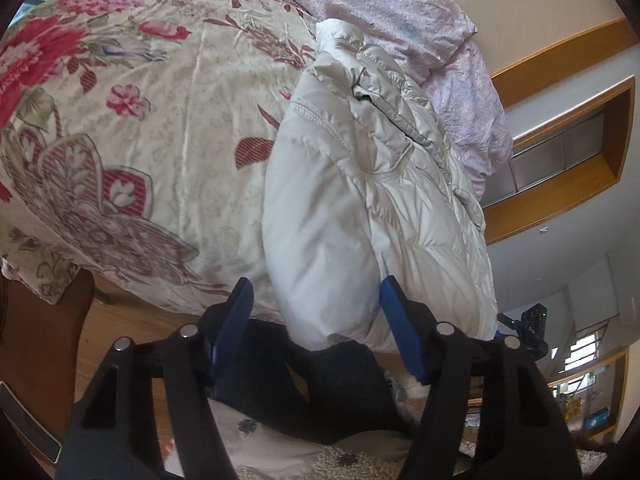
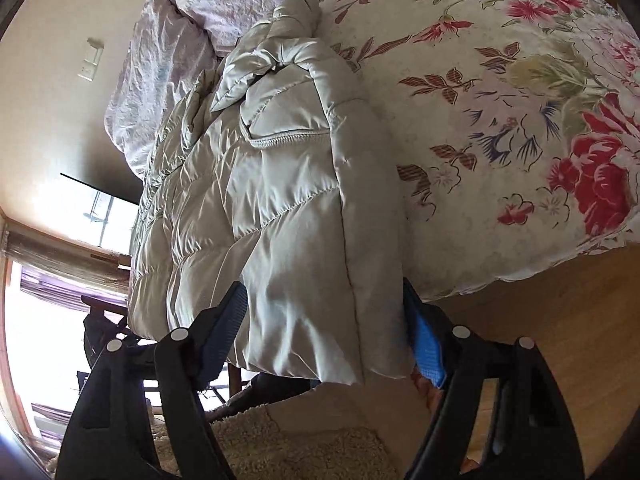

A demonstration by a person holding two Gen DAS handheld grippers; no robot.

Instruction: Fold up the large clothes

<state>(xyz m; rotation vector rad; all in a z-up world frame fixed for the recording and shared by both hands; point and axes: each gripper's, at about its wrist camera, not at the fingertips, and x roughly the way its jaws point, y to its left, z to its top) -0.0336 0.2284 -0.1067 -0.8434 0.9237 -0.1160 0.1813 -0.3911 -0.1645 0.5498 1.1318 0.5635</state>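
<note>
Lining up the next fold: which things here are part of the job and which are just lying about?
Job:
- white puffer jacket
- left gripper
- right gripper

Lying about:
- floral bedspread
- pink quilt
- beige rug

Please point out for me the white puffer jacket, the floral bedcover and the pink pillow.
white puffer jacket (image 1: 360, 208), left wrist view, on its quilted middle panel.
floral bedcover (image 1: 180, 120), left wrist view, on pale fabric between flowers.
pink pillow (image 2: 160, 80), right wrist view, on its crinkled face.
</note>
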